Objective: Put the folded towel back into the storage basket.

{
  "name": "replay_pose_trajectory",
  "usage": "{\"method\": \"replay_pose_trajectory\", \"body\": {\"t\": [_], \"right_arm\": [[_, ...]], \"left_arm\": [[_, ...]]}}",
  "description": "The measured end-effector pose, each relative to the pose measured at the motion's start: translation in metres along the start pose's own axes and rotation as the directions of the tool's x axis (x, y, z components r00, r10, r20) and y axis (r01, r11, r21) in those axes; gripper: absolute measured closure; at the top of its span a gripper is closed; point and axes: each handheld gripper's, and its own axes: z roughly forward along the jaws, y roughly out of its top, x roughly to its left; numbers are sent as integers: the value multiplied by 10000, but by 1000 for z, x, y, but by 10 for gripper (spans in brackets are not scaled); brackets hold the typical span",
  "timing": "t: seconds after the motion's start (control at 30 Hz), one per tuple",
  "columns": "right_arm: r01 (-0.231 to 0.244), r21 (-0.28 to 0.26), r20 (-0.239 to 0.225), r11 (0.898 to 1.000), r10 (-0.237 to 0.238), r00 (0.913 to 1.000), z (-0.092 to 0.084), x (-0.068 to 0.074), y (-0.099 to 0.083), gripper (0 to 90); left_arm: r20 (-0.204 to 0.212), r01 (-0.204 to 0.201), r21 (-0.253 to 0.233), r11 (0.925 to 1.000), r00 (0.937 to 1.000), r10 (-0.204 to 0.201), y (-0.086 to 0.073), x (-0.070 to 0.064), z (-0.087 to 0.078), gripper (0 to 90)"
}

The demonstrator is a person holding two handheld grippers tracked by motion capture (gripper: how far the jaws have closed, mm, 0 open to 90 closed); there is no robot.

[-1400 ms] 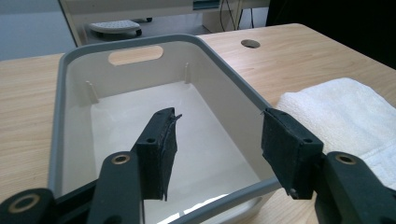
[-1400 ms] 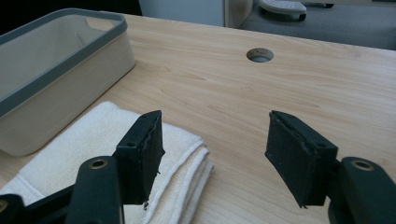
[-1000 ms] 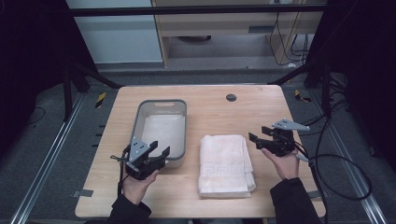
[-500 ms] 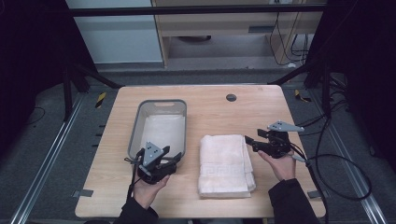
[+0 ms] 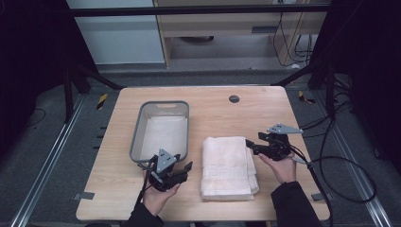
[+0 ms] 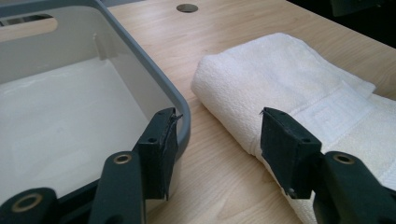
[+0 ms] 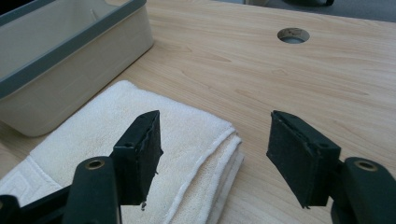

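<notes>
One folded towel point(image 5: 229, 168) lies near the bench's point(image 5: 213, 101) front edge, right of the one bin point(image 5: 163, 128). The left gripper point(image 5: 182, 168) sits between bin and towel at the towel's left edge; its jaws have just been opening and stand apart, with bare wood and the towel's edge between them. The right gripper point(image 5: 250, 145) is at the towel's far right corner, jaws apart, gripping nothing. The bin holds a white liner point(image 6: 56, 116), nothing else.

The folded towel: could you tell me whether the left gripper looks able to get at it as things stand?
Probably yes: the left gripper is open beside the folded towel, with bare table between them; the tub sits off to its other side.
</notes>
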Motion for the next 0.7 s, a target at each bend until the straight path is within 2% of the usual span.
{"method": "replay_pose_trajectory", "body": {"t": [0.37,0.4,0.7], "right_arm": [[153,213,-45,9997,-152,9999,12,2,-5,339],[153,235,-55,9996,-152,9999,13,3,-5,336],[450,480,41,9978,-453,9990,22,5,-10,318]], "left_arm": [[291,-131,245,9996,9995,124,-4,-14,12,398],[279,-239,307,9992,9993,230,-5,-16,14,392],[441,-388,573,9976,9984,363,-9,-24,23,344]]}}
